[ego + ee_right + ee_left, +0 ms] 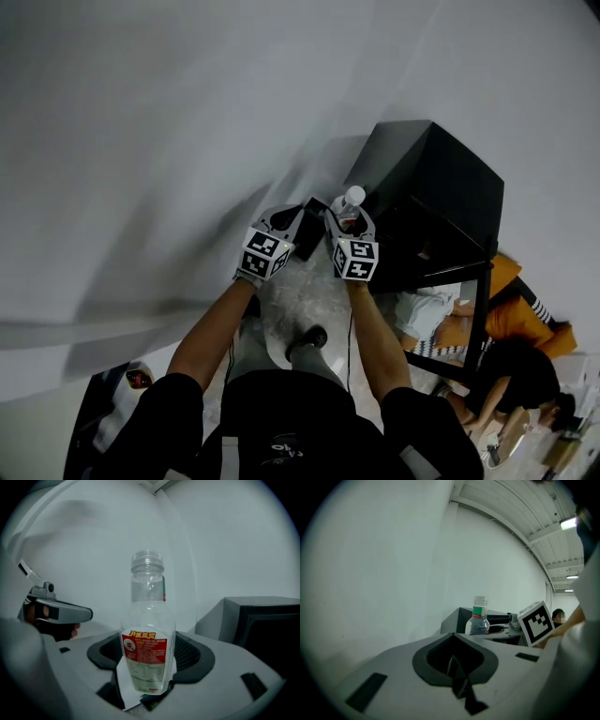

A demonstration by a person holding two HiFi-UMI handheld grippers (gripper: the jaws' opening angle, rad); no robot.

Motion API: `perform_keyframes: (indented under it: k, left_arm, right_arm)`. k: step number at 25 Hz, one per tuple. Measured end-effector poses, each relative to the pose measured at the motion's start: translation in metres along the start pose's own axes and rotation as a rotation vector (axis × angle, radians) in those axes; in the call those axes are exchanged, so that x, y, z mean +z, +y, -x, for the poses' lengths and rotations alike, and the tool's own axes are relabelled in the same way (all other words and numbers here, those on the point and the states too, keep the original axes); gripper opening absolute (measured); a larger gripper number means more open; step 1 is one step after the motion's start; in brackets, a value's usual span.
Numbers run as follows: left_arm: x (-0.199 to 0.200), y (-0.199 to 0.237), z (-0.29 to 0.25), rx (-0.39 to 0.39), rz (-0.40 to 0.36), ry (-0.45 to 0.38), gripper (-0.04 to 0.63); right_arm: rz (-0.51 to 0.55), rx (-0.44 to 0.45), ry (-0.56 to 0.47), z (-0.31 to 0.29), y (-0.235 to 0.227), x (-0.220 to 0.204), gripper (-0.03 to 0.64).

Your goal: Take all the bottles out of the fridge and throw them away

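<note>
**One bottle out, no bin in sight yet**

My right gripper [145,688] has its jaws clamped on the lower part of a clear plastic bottle [146,634]. It stands upright between them, with the red label [144,651] facing the camera and no cap on the neck. It looks empty or close to it, so it should be light and a bit squishy, and I wouldn't squeeze any harder.

My left gripper [457,679] is level with the right one, off to its left. Its jaws are closed together with nothing between them.

Just beyond the right gripper and to its right is the black fridge [441,187] — at least that's what I take the dark box to be. Ahead of both grippers there's only plain pale wall [187,112].

By my reckoning this bottle is clear of the fridge but not thrown away yet. I can't spot a bin in any view — finding one comes next. I also can't see inside the fridge from here, so no idea how many bottles are left.
</note>
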State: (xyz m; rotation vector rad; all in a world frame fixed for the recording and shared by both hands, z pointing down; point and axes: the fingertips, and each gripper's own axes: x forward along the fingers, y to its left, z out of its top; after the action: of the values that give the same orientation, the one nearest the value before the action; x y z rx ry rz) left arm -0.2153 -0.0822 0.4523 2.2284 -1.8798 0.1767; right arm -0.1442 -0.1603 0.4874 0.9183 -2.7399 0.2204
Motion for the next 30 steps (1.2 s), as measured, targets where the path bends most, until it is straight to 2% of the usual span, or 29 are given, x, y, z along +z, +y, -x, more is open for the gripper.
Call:
perform_keyframes:
  k: [9,19,30]
  left_arm:
    - [-0.081,0.013,-0.02,-0.04,0.045,0.077,0.002]
    - [-0.194,0.011,-0.045,-0.081,0.092,0.17,0.002]
    - [-0.245,0.031,-0.067,-0.072,0.121,0.21,0.002]
  right_arm:
    - [-0.019,0.012,0.084,-0.042,0.007,-0.075,0.311]
    - [-0.047,0.017,0.183,-0.064,0.002,-0.19,0.311]
    - [-0.082,0.02,0.219,-0.097,-0.003,-0.251,0.311]
